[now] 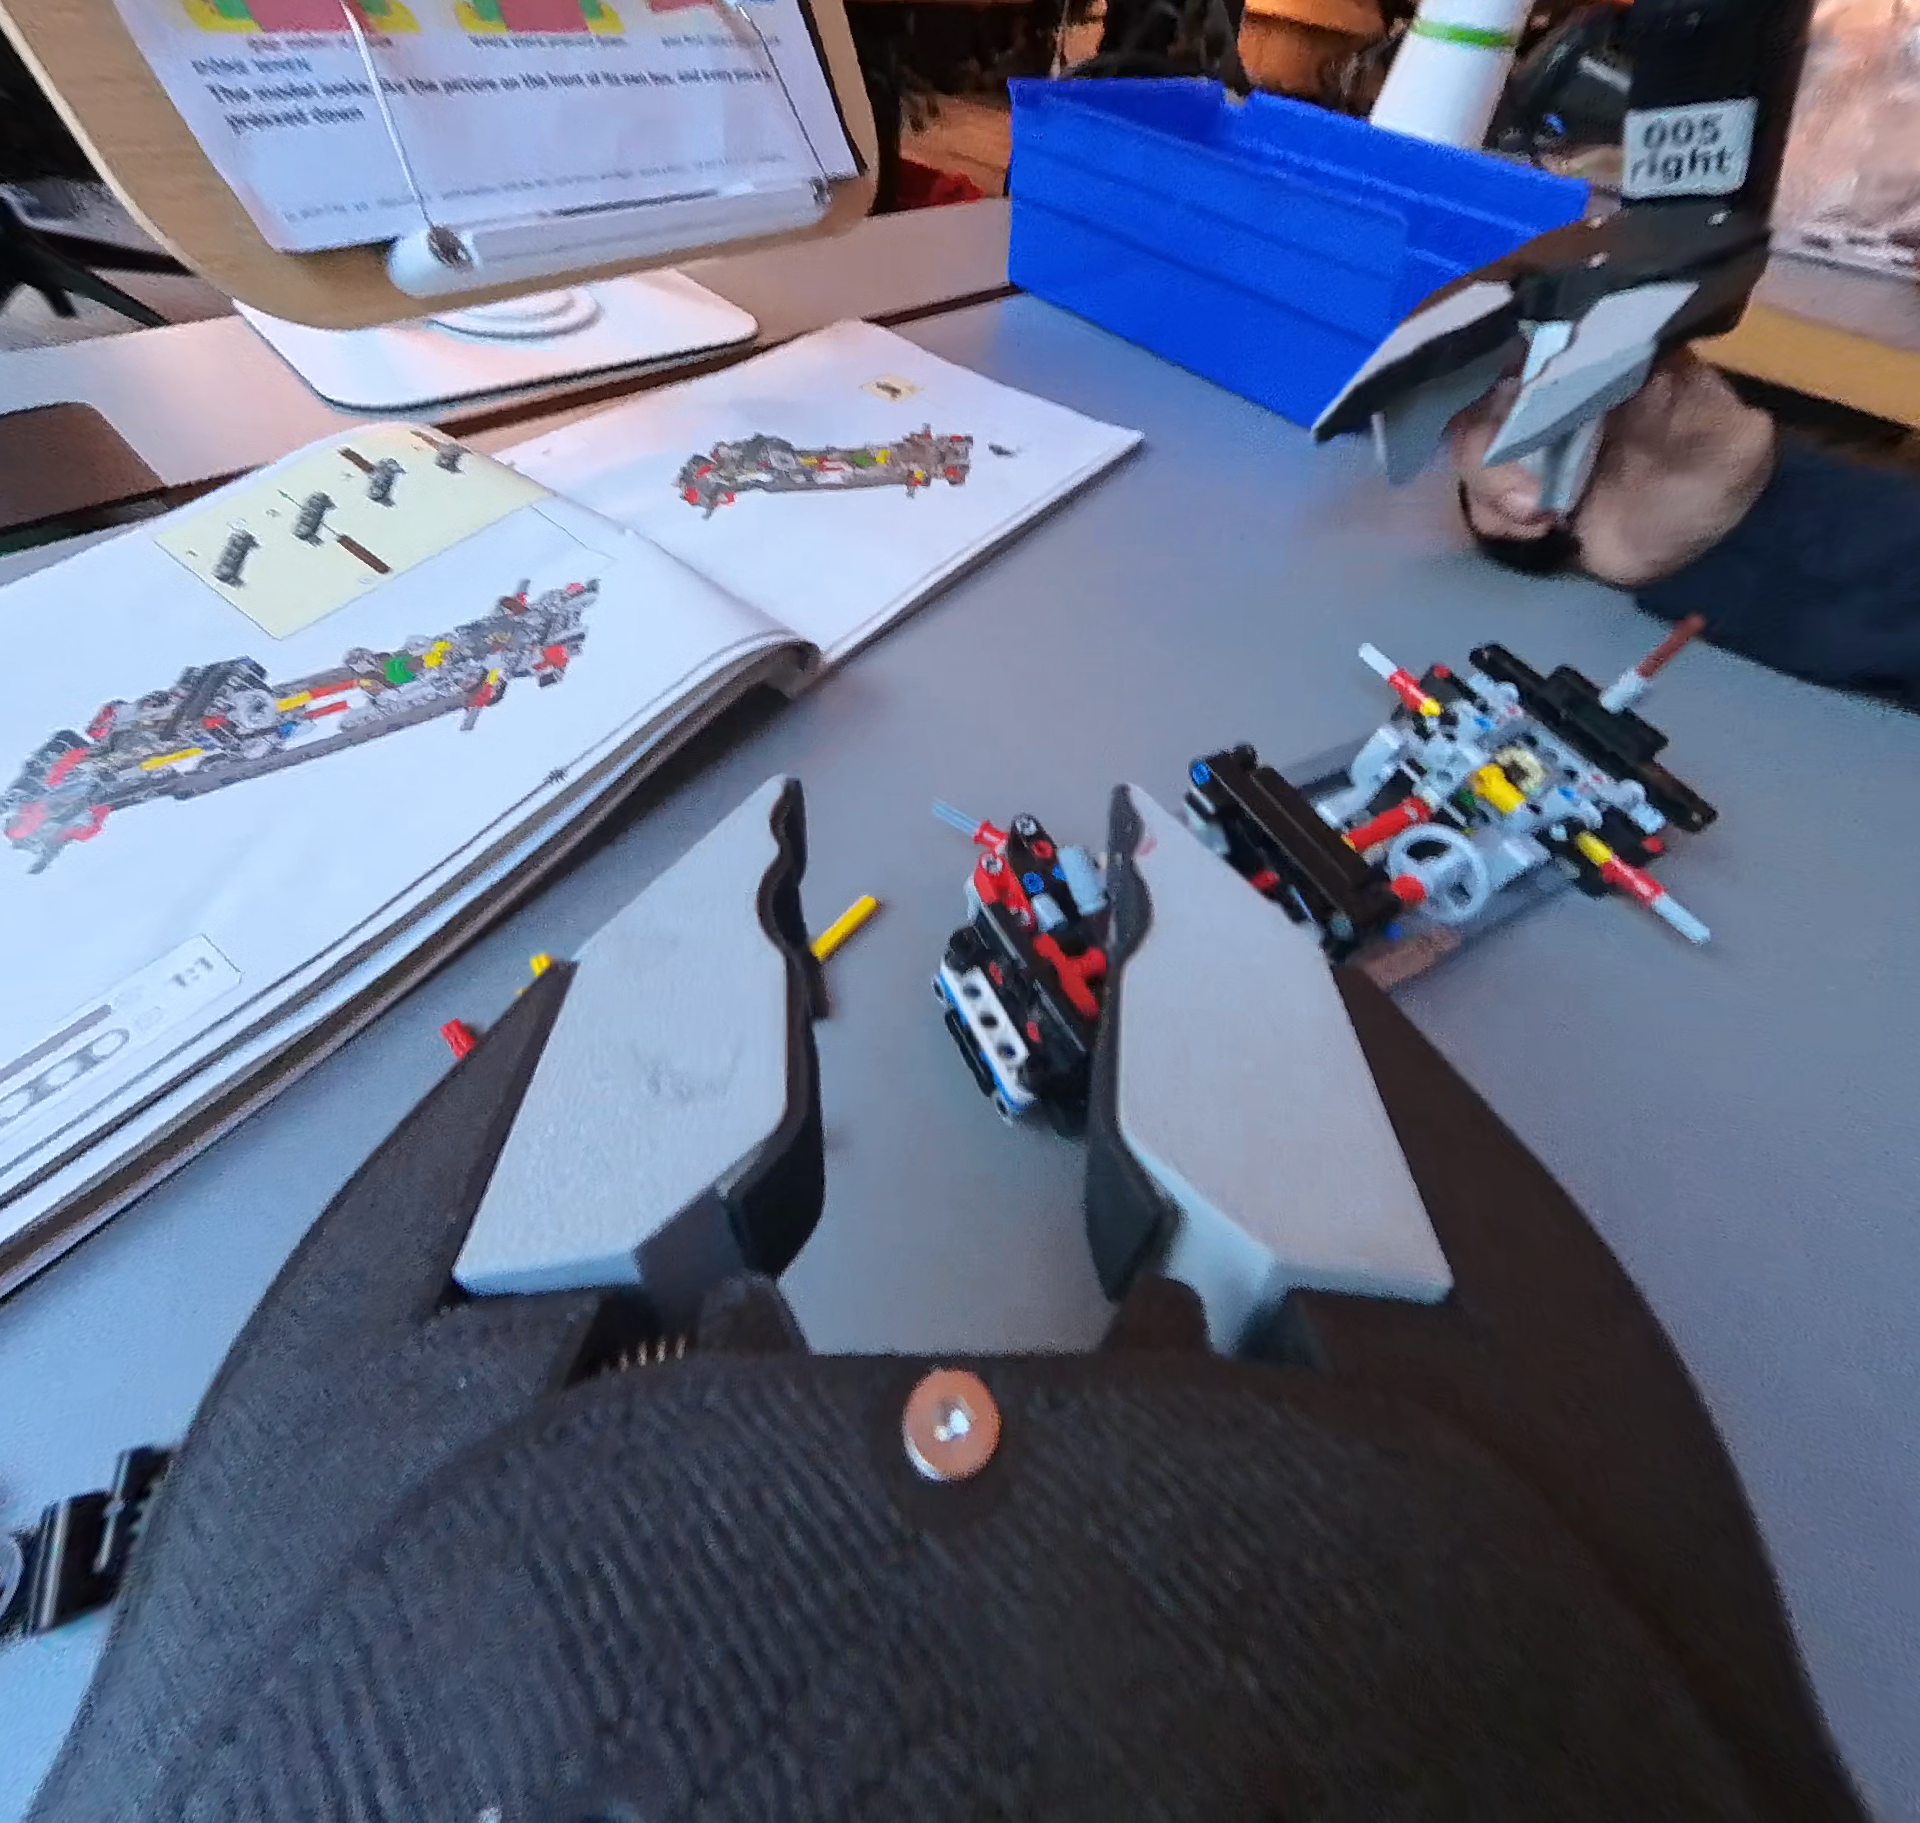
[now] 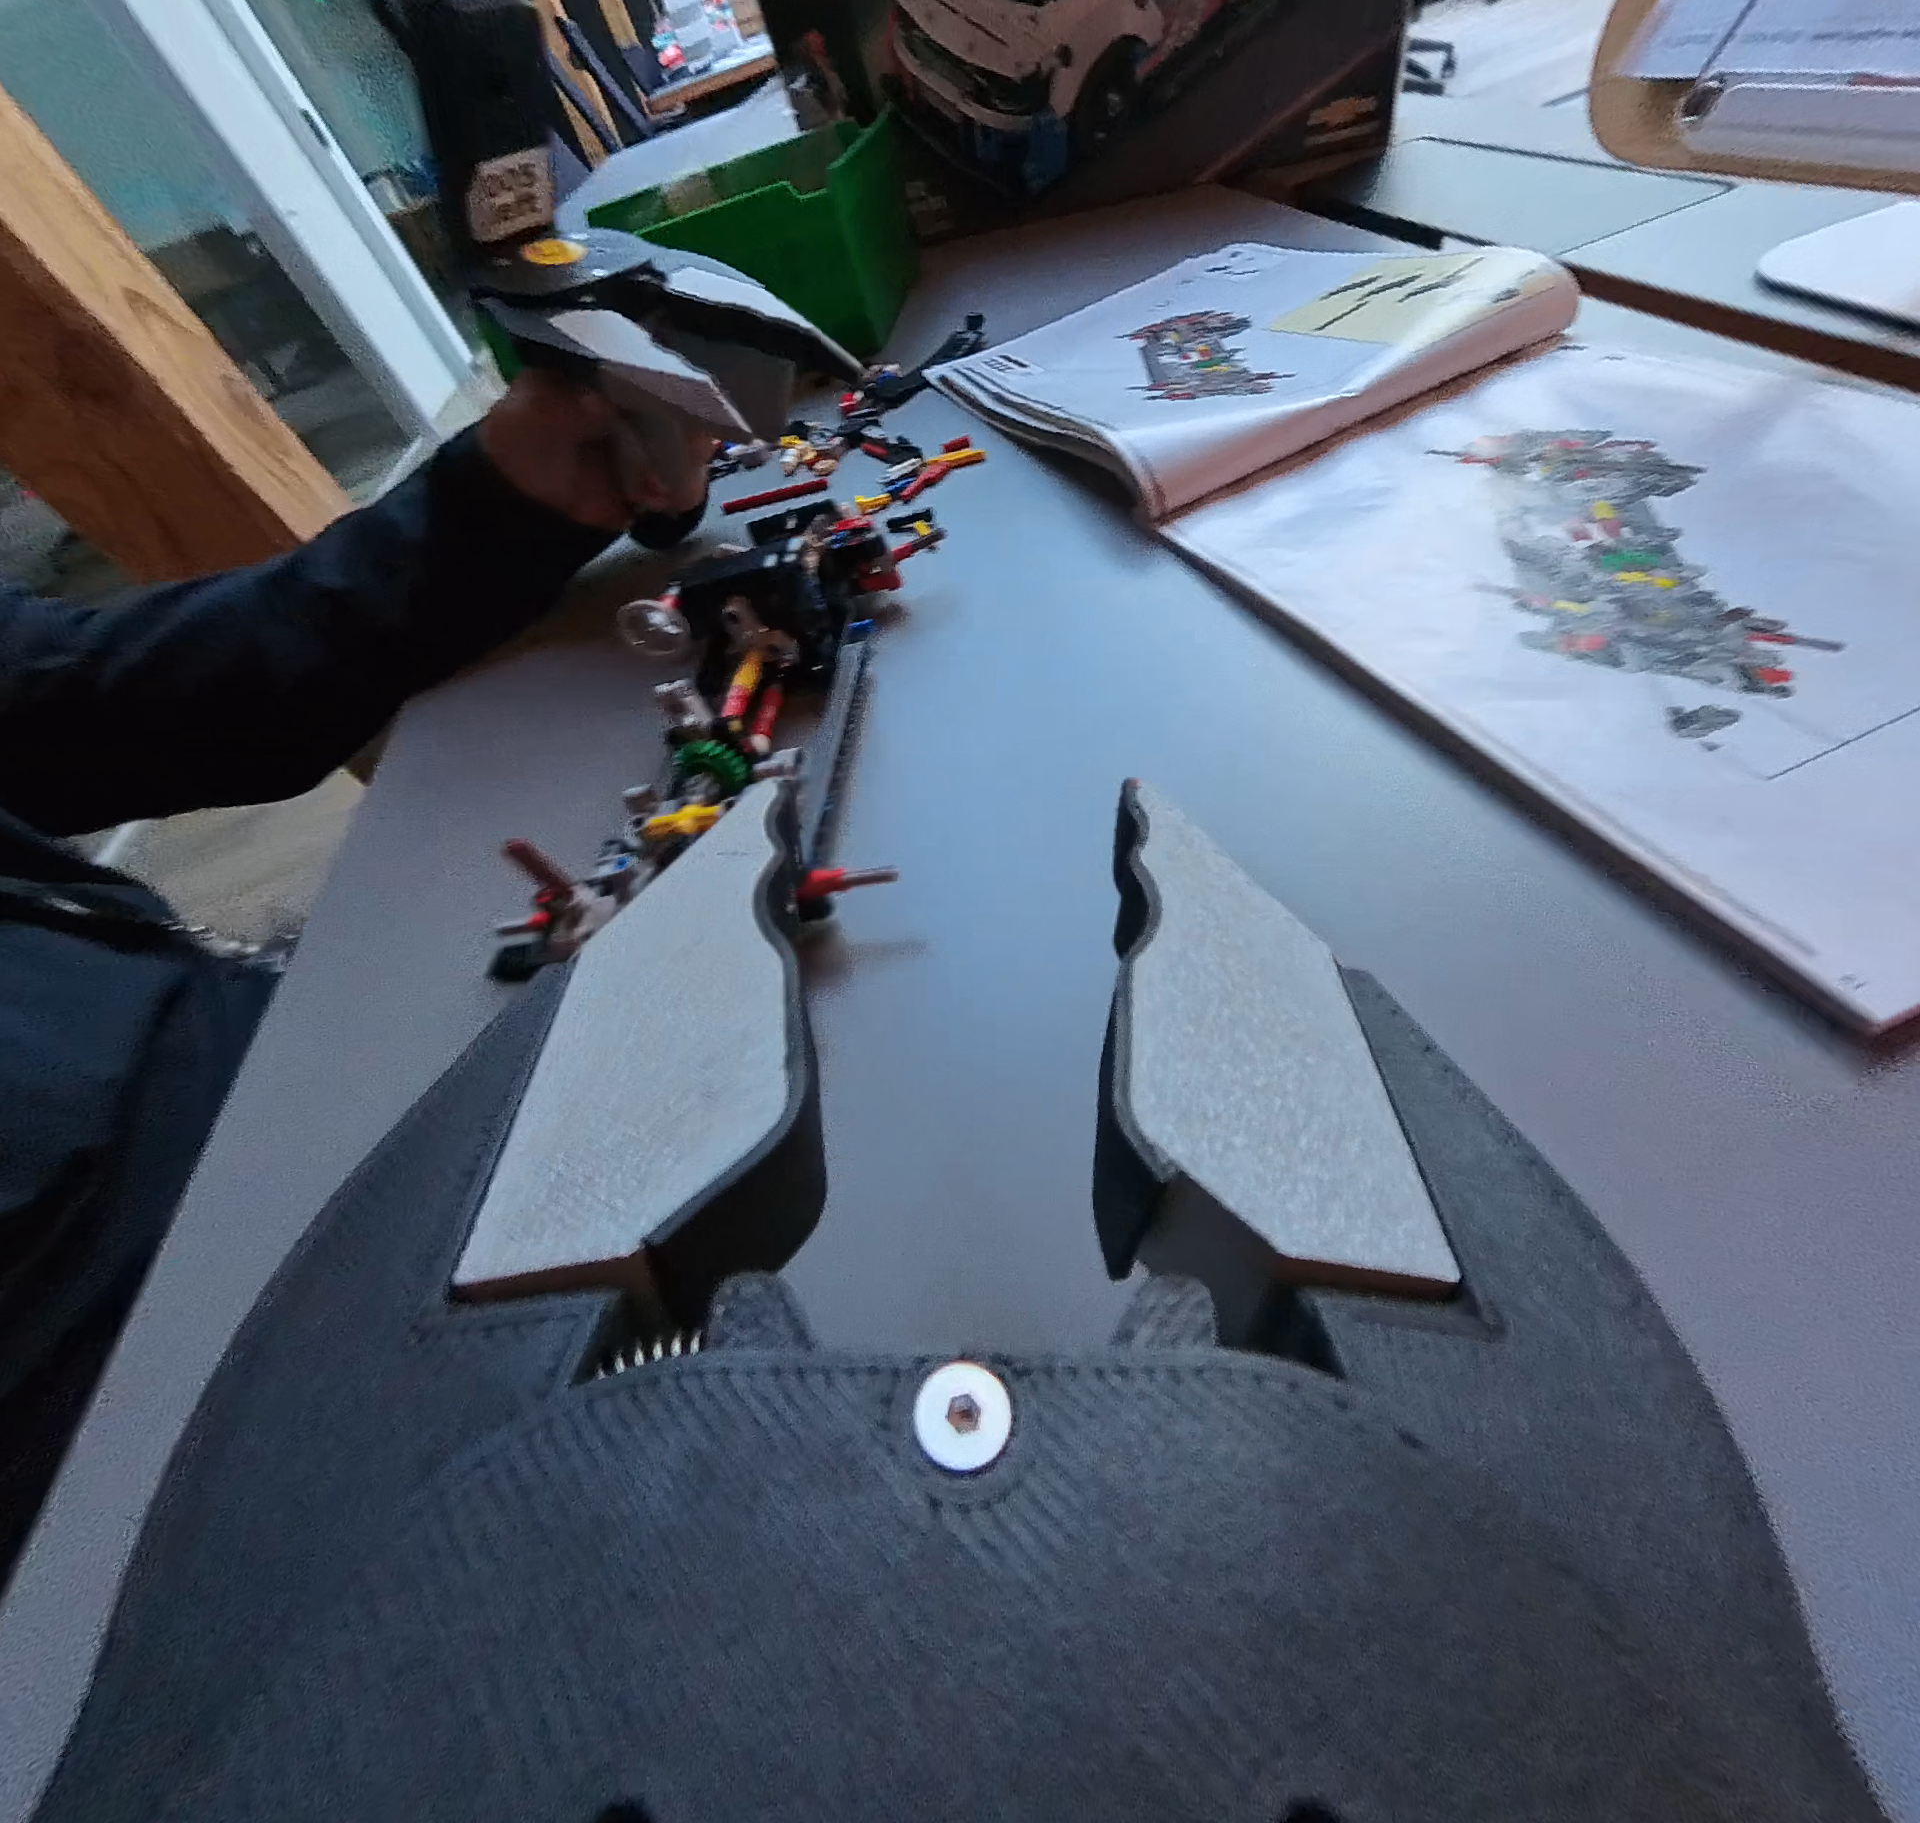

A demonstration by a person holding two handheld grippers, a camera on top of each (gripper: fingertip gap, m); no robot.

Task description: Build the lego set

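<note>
On the grey counter [image 1: 1143,568], beside the open booklet [image 1: 416,734], our left tool [image 1: 956,838] gapes around a small brick model [image 1: 1023,973], unsqueezed. Our right tool [image 2: 951,838] is open, empty.

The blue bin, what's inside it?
Only the blue bin's bare inner walls show in the left wrist view. Its floor is hidden behind the front wall, so whether anything lies inside cannot be told.
</note>
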